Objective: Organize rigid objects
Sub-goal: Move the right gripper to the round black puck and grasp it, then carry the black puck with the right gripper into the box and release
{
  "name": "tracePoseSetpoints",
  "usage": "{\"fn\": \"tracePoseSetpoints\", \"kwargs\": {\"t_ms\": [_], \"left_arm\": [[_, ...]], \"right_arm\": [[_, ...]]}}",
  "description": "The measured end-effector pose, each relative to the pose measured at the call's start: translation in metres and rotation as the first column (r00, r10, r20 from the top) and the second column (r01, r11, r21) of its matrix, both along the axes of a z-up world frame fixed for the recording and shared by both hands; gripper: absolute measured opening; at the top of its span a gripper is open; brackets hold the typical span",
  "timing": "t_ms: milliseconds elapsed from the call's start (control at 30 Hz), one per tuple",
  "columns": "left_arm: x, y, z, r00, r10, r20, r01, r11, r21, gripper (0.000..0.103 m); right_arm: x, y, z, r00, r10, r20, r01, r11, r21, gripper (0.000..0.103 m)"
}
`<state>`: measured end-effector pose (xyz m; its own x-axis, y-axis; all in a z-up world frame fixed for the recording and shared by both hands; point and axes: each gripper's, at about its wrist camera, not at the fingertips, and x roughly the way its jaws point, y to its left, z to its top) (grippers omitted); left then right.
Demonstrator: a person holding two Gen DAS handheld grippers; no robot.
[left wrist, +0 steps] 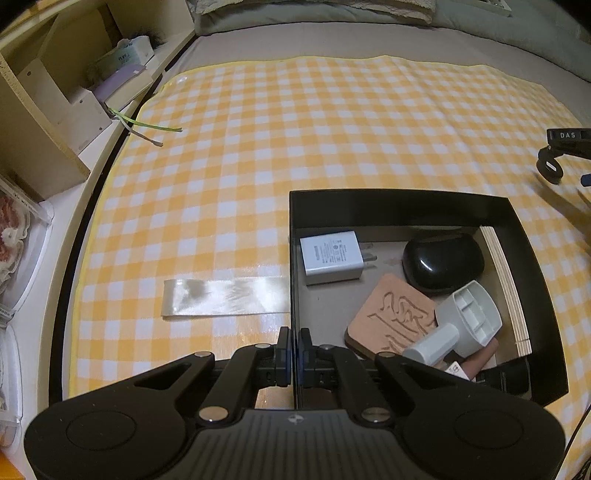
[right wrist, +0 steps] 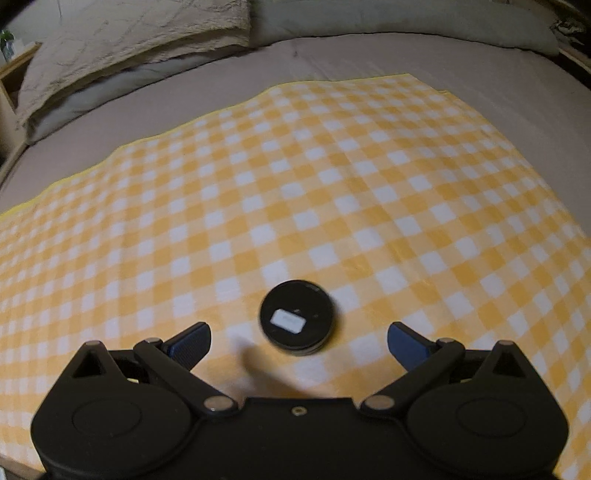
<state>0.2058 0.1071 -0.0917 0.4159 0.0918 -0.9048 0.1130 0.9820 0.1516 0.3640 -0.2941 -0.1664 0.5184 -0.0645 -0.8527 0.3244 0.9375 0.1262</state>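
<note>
A black box [left wrist: 402, 206] was seen resting on a yellow-and-white checked cloth [left wrist: 295, 129] spread over a bed. The left gripper [left wrist: 294, 354] was held at the 6 o'clock edge of the left wrist view, its two fingers pressed together on the box's left wall, which was pinched between the pads.

Inside the box, a white charger [left wrist: 330, 256] was laid at the 10 o'clock corner, its prongs pointed toward 3 o'clock. A glossy black case [left wrist: 443, 262] was placed toward 1 o'clock. A brown carved coaster [left wrist: 391, 317] was set near the middle, tilted against other items, and a white plastic scoop-like piece [left wrist: 458, 325] was lying partly across it. A strip of layered wood [left wrist: 506, 288] was stood along the 3 o'clock wall. A shiny strip of tape [left wrist: 225, 297] was stuck on the cloth just beside the box, at 9 o'clock from it.

In the right wrist view, the right gripper [right wrist: 299, 339] was held spread wide, with nothing gripped. A round black tin [right wrist: 297, 318] with a white label was lying on the cloth between the blue fingertips [right wrist: 192, 341], slightly ahead of them and touching neither. The picture there was blurred, so finer detail could not be told. A pale pillow [right wrist: 140, 33] was seen at 11 o'clock.
</note>
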Motion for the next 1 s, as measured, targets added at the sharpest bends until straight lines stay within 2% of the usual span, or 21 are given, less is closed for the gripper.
{"fn": "tracePoseSetpoints", "kwargs": {"t_ms": [33,100,167,333,400,533,667,700,833,1000], "left_arm": [[0.001,0.000,0.000,1.000,0.000,0.000,0.000,1.000,0.000,0.004],[0.002,0.000,0.000,1.000,0.000,0.000,0.000,1.000,-0.003,0.003],[0.005,0.001,0.000,1.000,-0.001,0.000,0.001,1.000,-0.005,0.003],[0.010,0.002,-0.002,1.000,-0.002,-0.006,0.002,1.000,-0.006,0.003],[0.012,0.002,-0.003,1.000,-0.001,-0.009,0.001,1.000,-0.008,0.003],[0.015,0.002,-0.005,1.000,0.000,-0.011,0.000,1.000,-0.012,0.004],[0.017,0.002,-0.005,1.000,0.001,-0.013,-0.001,1.000,-0.014,0.004],[0.019,0.002,-0.006,1.000,0.003,-0.013,-0.003,1.000,-0.015,0.004],[0.023,0.000,-0.005,1.000,0.009,-0.002,-0.009,1.000,-0.015,0.003],[0.024,0.000,-0.001,1.000,0.015,0.015,-0.015,1.000,-0.021,0.004]], "right_arm": [[0.002,-0.001,-0.001,1.000,0.001,-0.004,-0.001,1.000,-0.014,0.102],[0.005,0.000,-0.002,1.000,-0.001,-0.018,0.000,0.999,-0.040,0.091],[0.009,0.001,-0.004,0.999,-0.006,-0.034,0.005,0.999,-0.052,0.084],[0.019,0.002,-0.010,0.999,0.000,-0.043,-0.003,0.998,-0.059,0.078],[0.022,0.003,-0.014,0.999,0.000,-0.050,-0.003,0.998,-0.070,0.073],[0.025,0.005,-0.016,0.999,0.006,-0.054,-0.011,0.996,-0.094,0.070],[0.028,0.007,-0.015,0.997,0.047,-0.056,-0.052,0.993,-0.105,0.057],[0.028,0.009,-0.014,0.996,0.061,-0.059,-0.067,0.991,-0.116,0.051],[0.024,0.019,-0.010,0.990,0.122,-0.069,-0.133,0.973,-0.191,0.050],[0.010,0.028,0.002,0.982,0.184,-0.053,-0.191,0.962,-0.197,0.050]]}}
